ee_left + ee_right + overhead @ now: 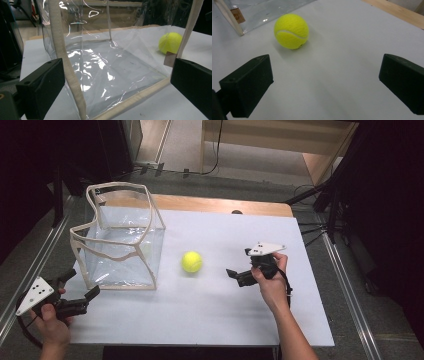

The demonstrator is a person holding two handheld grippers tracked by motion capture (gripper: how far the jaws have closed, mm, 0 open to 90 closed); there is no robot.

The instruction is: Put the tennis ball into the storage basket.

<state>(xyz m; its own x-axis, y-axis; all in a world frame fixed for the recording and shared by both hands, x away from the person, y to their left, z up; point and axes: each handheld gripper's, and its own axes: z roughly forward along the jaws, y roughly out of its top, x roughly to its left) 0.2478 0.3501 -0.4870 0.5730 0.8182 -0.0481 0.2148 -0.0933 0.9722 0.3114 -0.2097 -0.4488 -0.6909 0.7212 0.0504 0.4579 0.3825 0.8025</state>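
In the high view a yellow tennis ball lies on the white counter near the middle of the frame, between a clear plastic bag with beige trim standing upright at the left and the right hand-held gripper right of centre. That right hand-held gripper points toward the ball with its jaws spread wide and nothing between them; in the right gripper view the ball sits in the upper left of the frame, well ahead of the jaws and apart from them, with a corner of the bag just beyond it. The left hand-held gripper is at the lower left of the high view, jaws also wide and empty, facing the bag's near lower corner. In the left gripper view the bag stands close ahead, and the ball shows through it at the upper right.
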